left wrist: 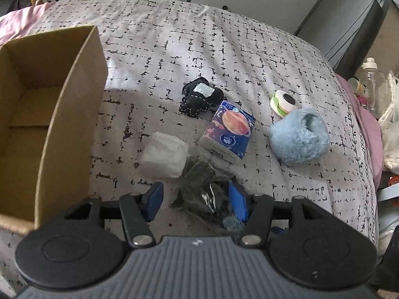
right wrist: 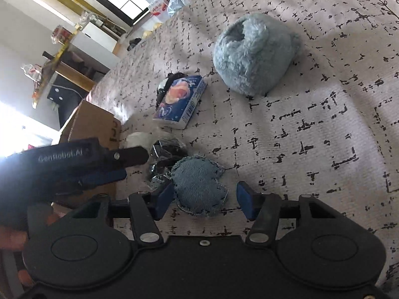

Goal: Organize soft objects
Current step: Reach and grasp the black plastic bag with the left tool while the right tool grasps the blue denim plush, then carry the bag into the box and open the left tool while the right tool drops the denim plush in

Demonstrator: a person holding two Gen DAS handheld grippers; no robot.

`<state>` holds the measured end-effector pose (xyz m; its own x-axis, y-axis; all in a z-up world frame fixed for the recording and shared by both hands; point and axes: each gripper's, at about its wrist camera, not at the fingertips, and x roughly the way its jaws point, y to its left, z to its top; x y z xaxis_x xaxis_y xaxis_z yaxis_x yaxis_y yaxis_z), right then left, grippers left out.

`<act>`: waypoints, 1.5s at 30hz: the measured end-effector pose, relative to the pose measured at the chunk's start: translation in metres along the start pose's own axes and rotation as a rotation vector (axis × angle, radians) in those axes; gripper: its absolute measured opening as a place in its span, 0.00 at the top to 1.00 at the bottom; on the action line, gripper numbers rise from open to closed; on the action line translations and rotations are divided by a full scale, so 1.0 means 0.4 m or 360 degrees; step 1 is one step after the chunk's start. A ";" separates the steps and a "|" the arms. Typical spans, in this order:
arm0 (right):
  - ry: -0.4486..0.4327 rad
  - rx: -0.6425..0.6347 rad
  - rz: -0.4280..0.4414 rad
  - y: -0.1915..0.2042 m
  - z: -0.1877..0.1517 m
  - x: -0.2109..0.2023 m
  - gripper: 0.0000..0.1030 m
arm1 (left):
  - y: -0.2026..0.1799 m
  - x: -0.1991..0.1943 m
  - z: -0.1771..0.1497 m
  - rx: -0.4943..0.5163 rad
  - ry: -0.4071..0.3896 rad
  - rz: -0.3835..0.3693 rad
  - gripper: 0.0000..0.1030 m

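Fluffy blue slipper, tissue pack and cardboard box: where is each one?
fluffy blue slipper (right wrist: 251,54), right wrist view, on its furry side.
tissue pack (left wrist: 228,130), left wrist view, on its printed top face.
cardboard box (left wrist: 74,104), left wrist view, on its near side wall.

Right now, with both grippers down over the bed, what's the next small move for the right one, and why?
Probably close the right gripper on the denim heart cushion. The cushion lies between its open fingers, one pad at its edge, the other apart, so it isn't held yet. The cardboard box stands open for it.
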<state>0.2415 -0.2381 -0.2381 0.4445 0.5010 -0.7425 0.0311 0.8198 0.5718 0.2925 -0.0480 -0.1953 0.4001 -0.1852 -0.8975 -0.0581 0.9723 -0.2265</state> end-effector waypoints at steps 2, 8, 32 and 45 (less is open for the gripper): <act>0.0005 -0.0036 -0.0009 0.005 -0.002 0.006 0.48 | 0.003 0.016 0.008 -0.0006 0.0021 0.0002 0.44; 0.0017 -0.0130 -0.0042 0.017 -0.007 0.019 0.58 | -0.006 0.044 0.004 0.0009 0.0051 -0.0015 0.44; -0.0100 -0.0109 -0.0154 0.040 -0.037 -0.096 0.73 | -0.013 -0.074 -0.040 -0.0014 -0.0029 -0.0162 0.76; -0.0285 -0.0149 -0.0119 0.130 -0.040 -0.200 0.73 | 0.027 -0.260 -0.053 0.0013 -0.0260 -0.0131 0.76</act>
<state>0.1930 -0.2311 -0.1545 0.5961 0.3876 -0.7032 -0.0094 0.8791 0.4766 0.2308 -0.0213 -0.1125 0.5464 -0.2390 -0.8027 -0.0122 0.9560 -0.2930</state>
